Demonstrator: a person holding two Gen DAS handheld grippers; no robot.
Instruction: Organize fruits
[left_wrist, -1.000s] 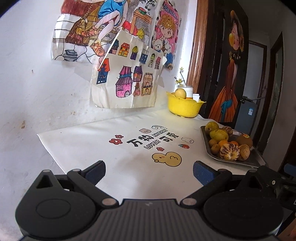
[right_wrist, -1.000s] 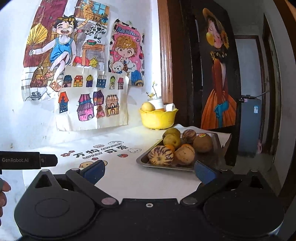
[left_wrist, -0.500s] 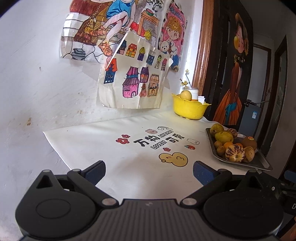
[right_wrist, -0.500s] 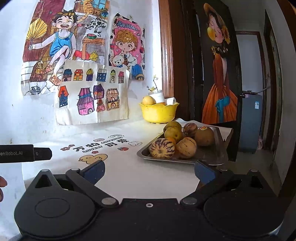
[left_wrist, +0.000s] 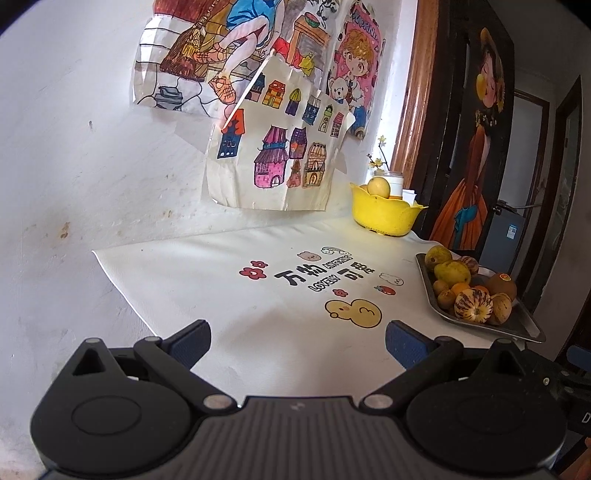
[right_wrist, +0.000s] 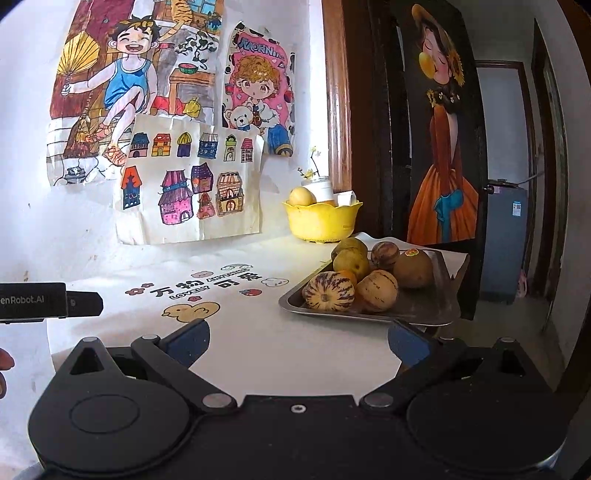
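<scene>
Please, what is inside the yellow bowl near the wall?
In the yellow bowl one pale yellow round fruit shows above the rim, with a bit of something orange beside it. The bowl's wall hides whatever lies deeper.

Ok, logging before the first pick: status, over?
Left gripper open, empty. Right gripper open, empty. Fruits piled on metal tray; yellow bowl behind. Nothing blocking.

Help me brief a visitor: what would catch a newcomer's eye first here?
Probably the bright children's drawings taped to the white wall, above the table. Next, the metal tray heaped with fruit at the table's right edge, a purple-striped melon in front, and the yellow bowl behind it near the wall.
</scene>
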